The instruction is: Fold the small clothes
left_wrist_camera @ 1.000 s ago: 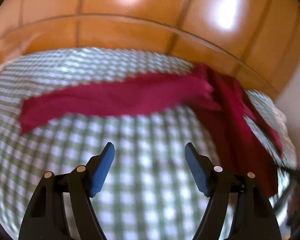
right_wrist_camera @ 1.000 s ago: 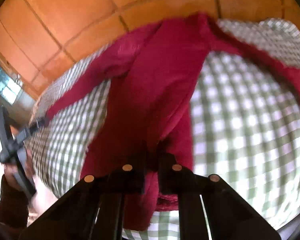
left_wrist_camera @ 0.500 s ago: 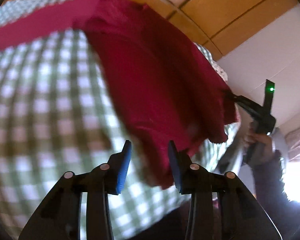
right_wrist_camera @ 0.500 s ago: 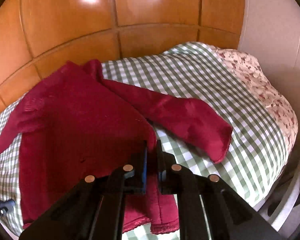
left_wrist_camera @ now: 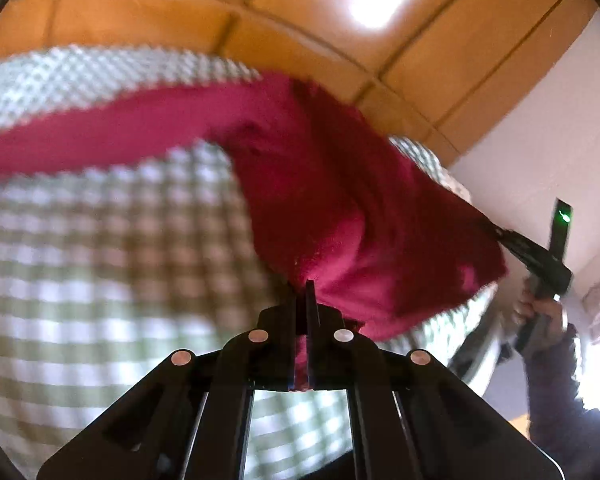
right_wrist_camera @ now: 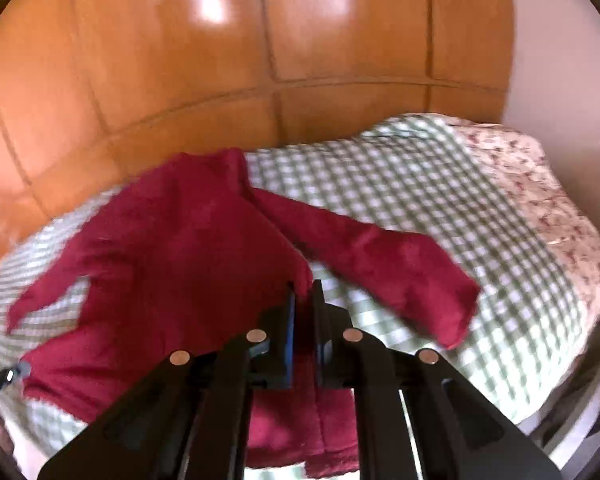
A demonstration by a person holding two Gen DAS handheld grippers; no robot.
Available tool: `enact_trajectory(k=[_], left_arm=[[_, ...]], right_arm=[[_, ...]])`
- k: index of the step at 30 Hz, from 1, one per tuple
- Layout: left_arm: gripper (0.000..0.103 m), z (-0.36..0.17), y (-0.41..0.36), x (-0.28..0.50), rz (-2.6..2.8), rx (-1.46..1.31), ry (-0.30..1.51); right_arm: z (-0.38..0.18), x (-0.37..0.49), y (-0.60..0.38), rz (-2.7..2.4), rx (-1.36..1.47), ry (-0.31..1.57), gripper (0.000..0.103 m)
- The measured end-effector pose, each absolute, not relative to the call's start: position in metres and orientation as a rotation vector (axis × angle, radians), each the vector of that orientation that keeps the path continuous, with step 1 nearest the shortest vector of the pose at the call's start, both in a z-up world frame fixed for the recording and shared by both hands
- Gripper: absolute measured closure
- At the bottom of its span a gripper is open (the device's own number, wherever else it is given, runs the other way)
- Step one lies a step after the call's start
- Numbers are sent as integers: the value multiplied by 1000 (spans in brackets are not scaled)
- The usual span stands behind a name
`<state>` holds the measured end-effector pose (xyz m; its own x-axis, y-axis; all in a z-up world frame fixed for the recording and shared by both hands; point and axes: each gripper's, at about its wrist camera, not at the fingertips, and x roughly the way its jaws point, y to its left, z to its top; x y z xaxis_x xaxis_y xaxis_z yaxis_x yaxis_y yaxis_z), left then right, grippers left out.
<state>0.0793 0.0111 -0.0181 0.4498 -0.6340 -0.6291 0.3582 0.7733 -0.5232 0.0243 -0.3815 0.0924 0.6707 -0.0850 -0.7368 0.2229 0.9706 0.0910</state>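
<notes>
Fuzzy knit red sweater [right_wrist_camera: 172,264] on woven checked cloth bedsheet [right_wrist_camera: 440,184], glossy wood panels [right_wrist_camera: 180,60] behind.

The left hand-held gripper [left_wrist_camera: 302,286] has just been closing: a second ago its jaws stood wide over bare checked bedcover, half a second ago they were narrower at the hem of the red sweater [left_wrist_camera: 340,208], and now they are pinched together on that hem, with red cloth showing between the blue pads. Its view has swung from the stretched-out sleeve to the sweater's body. The right hand-held gripper [right_wrist_camera: 304,286] has risen, so the sweater, which filled its view a second ago, now lies spread on the bed [right_wrist_camera: 420,184] with one sleeve [right_wrist_camera: 380,252] out to the right.
</notes>
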Motion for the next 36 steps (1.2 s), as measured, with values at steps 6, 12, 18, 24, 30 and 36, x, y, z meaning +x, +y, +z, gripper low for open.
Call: enact_trajectory(k=[6, 12, 18, 24, 30, 36], left_arm=[[101, -21, 88, 37, -500, -310, 918], [101, -75, 123, -6, -386, -365, 1025], [96, -89, 118, -10, -370, -415, 1046], [57, -75, 176, 14, -142, -540, 959], [45, -78, 267, 43, 190, -685, 912], [36, -78, 324, 83, 307, -746, 882]], right_arm=[[67, -7, -325, -23, 157, 909, 96], [1, -43, -293, -18, 96, 1084, 96], [-6, -50, -298, -46, 85, 1108, 88], [24, -35, -284, -48, 74, 976, 44], [16, -1, -216, 101, 71, 955, 40], [0, 23, -156, 209, 75, 953, 40]])
